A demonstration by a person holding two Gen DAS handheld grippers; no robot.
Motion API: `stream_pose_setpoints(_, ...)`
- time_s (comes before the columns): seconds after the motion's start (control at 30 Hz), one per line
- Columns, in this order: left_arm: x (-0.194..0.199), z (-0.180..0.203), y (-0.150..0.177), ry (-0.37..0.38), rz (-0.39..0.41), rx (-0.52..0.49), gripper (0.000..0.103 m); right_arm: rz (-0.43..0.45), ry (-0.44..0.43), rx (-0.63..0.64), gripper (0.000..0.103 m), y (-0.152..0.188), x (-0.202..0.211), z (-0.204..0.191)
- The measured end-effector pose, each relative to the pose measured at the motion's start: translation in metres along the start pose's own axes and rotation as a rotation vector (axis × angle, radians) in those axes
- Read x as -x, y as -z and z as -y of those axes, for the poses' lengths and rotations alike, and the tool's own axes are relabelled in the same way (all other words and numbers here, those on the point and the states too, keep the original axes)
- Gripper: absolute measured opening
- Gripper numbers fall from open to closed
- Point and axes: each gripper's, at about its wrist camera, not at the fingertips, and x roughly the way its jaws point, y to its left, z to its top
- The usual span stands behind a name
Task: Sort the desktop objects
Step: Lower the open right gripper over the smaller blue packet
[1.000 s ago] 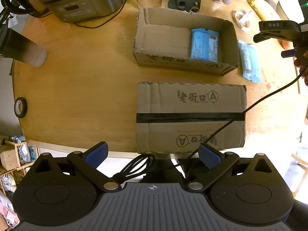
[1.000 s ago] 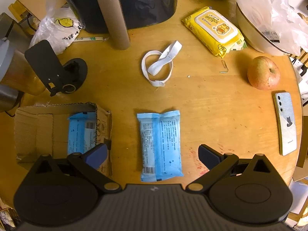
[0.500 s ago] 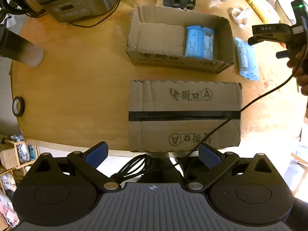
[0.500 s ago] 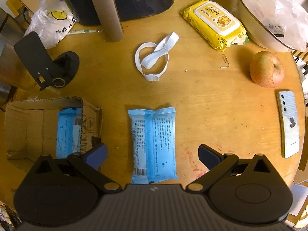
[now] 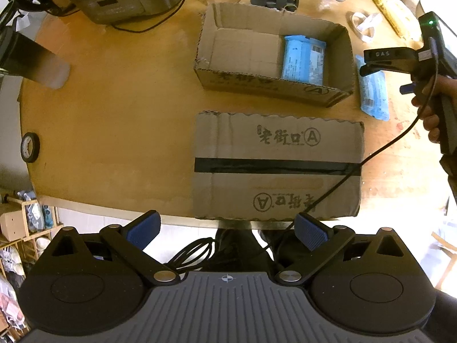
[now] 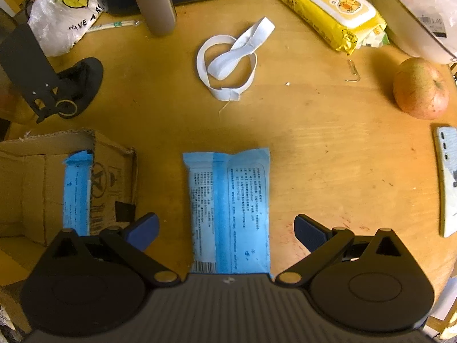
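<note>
Left wrist view: the left gripper (image 5: 227,230) was spread wide with nothing between its blue pads, parked off the near edge of the round table (image 5: 120,108), probably just standing by so as not to crowd the work. In front of it sat a closed box (image 5: 277,165) sealed with black tape, and beyond that the open box (image 5: 274,54), which looked like the sorting bin since one blue packet (image 5: 303,59) already lay flat against its right end. A second blue packet (image 5: 372,94) lay on the table just beside the open box's right wall, with the right gripper (image 5: 371,65), held by a hand (image 5: 428,100), above it. Right wrist view: the right gripper (image 6: 227,227) was also wide open and empty, its pads (image 6: 307,230) straddling the loose blue packet (image 6: 228,211) lengthwise, likely lined up to pinch it across the short side; I couldn't tell whether the pads touched the table. The open box (image 6: 114,165) sat just left of it, so the carry would be short. White strap (image 6: 231,63), yellow wipes pack (image 6: 331,8), apple (image 6: 420,88) and phone (image 6: 448,180) lay further out, unsorted.
</note>
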Motion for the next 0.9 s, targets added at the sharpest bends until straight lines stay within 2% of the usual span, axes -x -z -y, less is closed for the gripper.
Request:
stream_pose_setpoints(0.27,-0.002,-0.004,0.0,-0.002,-0.007,0.018,0.103,-0.015,0.03,0.01,0.103,-0.002,-0.022,-0.001)
stream_pose_setpoints(0.43,-0.003,-0.006,-0.002,-0.002,-0.012,0.025,0.103,-0.031,0.036,0.006,0.097,0.0,-0.03,0.001)
stream_pose_setpoints(0.63,-0.005,-0.006,-0.003,0.001,-0.019,0.019,0.103,-0.023,0.052,0.01,0.081,0.002,-0.03,-0.001)
stream_pose_setpoints(0.77,-0.005,-0.005,-0.001,0.008,-0.02,0.004,0.103,-0.01,0.05,0.002,0.063,0.002,-0.025,-0.001)
stream_pose_setpoints(0.9,-0.005,-0.004,0.001,0.01,-0.015,-0.01,0.103,-0.012,0.045,-0.007,0.059,0.002,-0.022,-0.001)
